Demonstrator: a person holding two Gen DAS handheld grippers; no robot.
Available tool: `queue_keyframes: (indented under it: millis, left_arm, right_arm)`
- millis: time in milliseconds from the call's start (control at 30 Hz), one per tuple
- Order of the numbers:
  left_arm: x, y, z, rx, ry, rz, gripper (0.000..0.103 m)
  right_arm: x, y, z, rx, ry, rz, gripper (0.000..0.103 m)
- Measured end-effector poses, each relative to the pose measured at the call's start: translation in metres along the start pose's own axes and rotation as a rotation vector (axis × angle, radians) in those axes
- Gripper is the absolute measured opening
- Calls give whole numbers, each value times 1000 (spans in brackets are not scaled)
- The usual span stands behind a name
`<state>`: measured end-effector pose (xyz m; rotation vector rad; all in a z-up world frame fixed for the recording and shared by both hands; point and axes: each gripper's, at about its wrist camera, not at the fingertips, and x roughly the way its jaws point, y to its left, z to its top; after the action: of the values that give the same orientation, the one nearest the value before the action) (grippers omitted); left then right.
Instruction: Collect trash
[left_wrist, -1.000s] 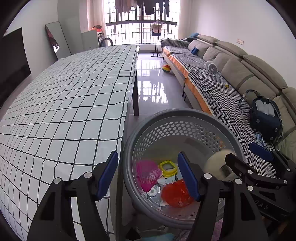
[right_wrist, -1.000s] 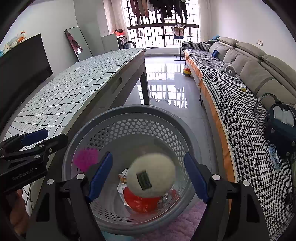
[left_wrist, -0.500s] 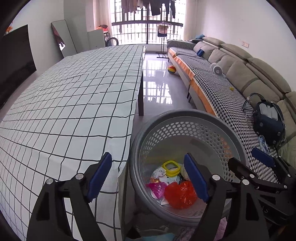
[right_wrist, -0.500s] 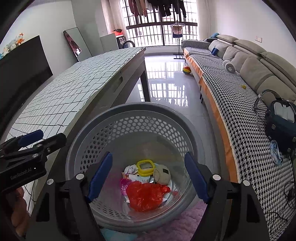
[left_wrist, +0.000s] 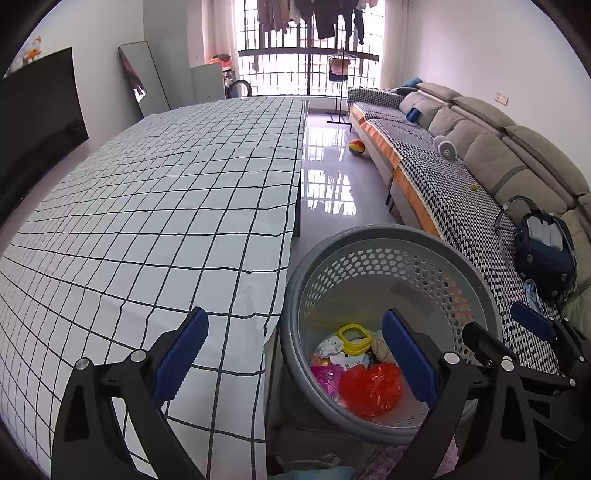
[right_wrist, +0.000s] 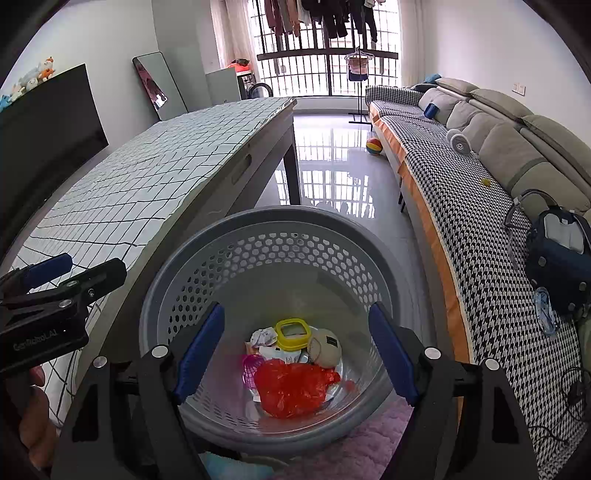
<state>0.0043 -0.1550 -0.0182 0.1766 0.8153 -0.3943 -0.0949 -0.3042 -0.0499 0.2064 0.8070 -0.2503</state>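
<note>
Both your left gripper, its jaws just opened wider, and right gripper hang open and empty over the grey basket of trash; next, seek any remaining litter.

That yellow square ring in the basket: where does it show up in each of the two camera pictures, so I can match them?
Left wrist view: the yellow square ring lies low and right of centre, at the basket's bottom, above the red plastic bag.
Right wrist view: the ring lies just below centre, between crumpled paper and a pale ball.
Shared landmark: the grey perforated basket beside the checked table.
</note>
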Motion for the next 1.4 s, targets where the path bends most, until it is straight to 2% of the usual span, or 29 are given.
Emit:
queue_keyframes:
  millis: [433,1400]
  left_arm:
    - [0,9,-4,-13,11,30,97]
    - [4,-1,-8,12,33,47,97]
  right_arm:
    - [-5,8,-2,-8,0,-17,78]
    - [-4,-2,-4,15,5,-34,78]
